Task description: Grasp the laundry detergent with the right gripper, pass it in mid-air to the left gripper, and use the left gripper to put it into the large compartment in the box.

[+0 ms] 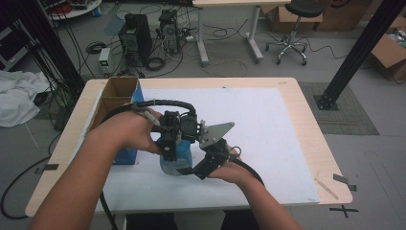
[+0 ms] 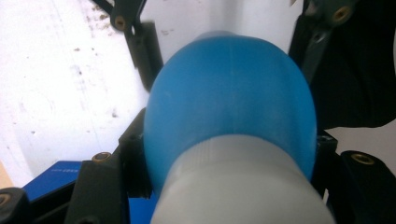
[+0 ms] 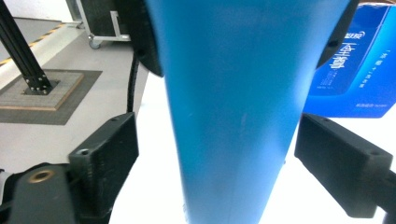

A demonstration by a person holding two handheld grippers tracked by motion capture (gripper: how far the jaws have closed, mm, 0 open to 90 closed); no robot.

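A translucent blue bottle (image 1: 176, 160) with a white cap end (image 2: 243, 186) is held just above the white mat (image 1: 268, 134), near the table's middle. My left gripper (image 1: 167, 146) comes from above and is shut on it; in the left gripper view its jaws press both sides of the blue body (image 2: 229, 102) next to the cap. My right gripper (image 1: 194, 170) reaches in from the lower right. In the right gripper view the bottle (image 3: 233, 116) stands between the right gripper (image 3: 224, 163) jaws, with a gap on each side, so they are open.
An open blue carton (image 1: 122, 98) stands at the table's left, close behind the left hand; its printed side (image 3: 355, 70) appears beyond the bottle. The wooden table edge (image 1: 316, 143) runs on the right. On the floor beyond are computer towers (image 1: 136, 38), a stool (image 1: 292, 28) and a black post (image 1: 354, 57).
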